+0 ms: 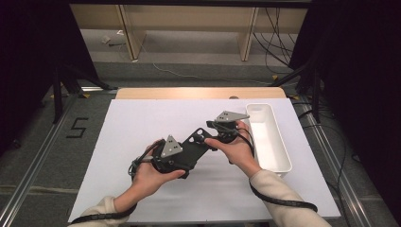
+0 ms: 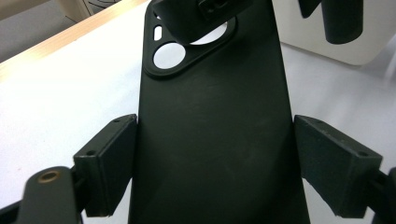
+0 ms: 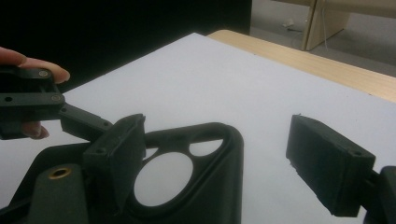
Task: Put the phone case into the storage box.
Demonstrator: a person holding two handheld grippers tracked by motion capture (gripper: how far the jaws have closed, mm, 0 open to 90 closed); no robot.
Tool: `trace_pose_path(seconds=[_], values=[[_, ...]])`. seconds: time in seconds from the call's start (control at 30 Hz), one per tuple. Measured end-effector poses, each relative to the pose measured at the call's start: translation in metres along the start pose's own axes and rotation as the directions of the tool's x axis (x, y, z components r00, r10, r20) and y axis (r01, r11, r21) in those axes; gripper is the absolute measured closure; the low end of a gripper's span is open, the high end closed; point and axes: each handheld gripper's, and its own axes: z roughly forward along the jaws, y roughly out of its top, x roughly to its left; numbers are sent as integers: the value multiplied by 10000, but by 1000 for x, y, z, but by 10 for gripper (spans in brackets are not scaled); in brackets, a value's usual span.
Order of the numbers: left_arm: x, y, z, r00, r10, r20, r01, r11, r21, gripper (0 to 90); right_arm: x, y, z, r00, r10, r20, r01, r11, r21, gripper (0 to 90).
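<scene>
Phone case [image 2: 212, 126]: above desk [image 1: 142, 127], clamped across its sides by your left hand-held gripper [image 1: 182, 158] | right hand-held gripper [image 3: 210, 158]: jaws apart at camera cutout | probably light, flexible; grip the edges.

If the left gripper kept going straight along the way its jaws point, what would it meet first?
Probably the right gripper, which sits at the camera-cutout end of the black phone case that the left gripper holds; the white bin lies beyond. Depth is hard to judge.
</scene>
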Motion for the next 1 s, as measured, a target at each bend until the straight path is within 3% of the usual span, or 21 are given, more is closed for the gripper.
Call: trace_pose_path(seconds=[0.6,1.0], values=[[-1,1,0,9999,96,-51,-96,9998,-159,166,0,-3,8,9953,830,-506,-826,9965,96,282],[-2,0,1,9998,174,-35,-175,9997,-181,164,-2,-5,9,9829,1684,-738,-1664,9855,331,394]])
